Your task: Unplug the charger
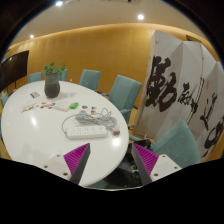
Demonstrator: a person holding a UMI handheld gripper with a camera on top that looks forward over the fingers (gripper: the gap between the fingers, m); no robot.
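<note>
On the round white table (30, 125), past a potted plant (52, 78), the power strip (88, 128) and its charger lie well beyond the spread, empty hand-held gripper (110, 160). Tugging could drag the strip. Which plug is the charger is hard to make out.

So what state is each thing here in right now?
Gripper: open, holding nothing, short of the table.
Power strip: lying flat on the white table, cords around it.
Charger: too small to tell whether it is plugged in.
Plant: upright in its pot.
Screen: standing unfolded.
</note>
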